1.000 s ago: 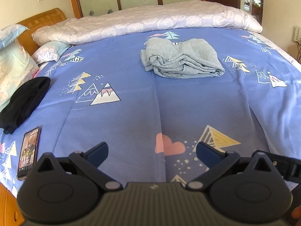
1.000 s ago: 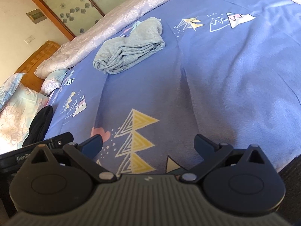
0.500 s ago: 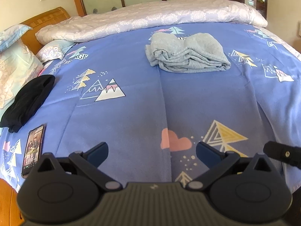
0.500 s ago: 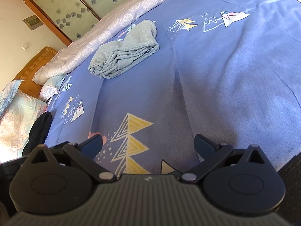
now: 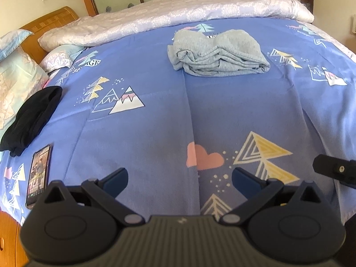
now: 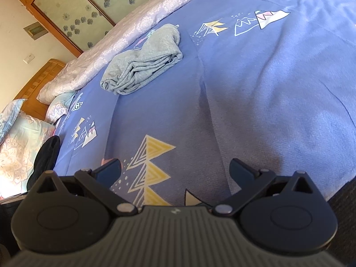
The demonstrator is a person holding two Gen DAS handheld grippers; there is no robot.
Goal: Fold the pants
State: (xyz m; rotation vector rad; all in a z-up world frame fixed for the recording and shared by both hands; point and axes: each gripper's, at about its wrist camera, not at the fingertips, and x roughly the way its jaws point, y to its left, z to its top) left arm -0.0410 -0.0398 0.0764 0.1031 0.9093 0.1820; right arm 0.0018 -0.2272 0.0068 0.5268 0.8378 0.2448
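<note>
Left gripper (image 5: 179,181) and right gripper (image 6: 175,170) both level above near edge of blue bedsheet (image 5: 155,122), jaws wide apart, empty; folded grey pants (image 5: 217,53) lie well ahead.

Blue patterned bedsheet (image 5: 155,115); black garment (image 5: 31,120) and phone (image 5: 38,173) at near left; pillows (image 5: 15,80), white quilt (image 5: 178,15) far.

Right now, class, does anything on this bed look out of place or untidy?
A phone lies near the bed's left edge, beside a black garment. The grey pants are folded but bunched at one end. Nothing spilled or damaged.
</note>
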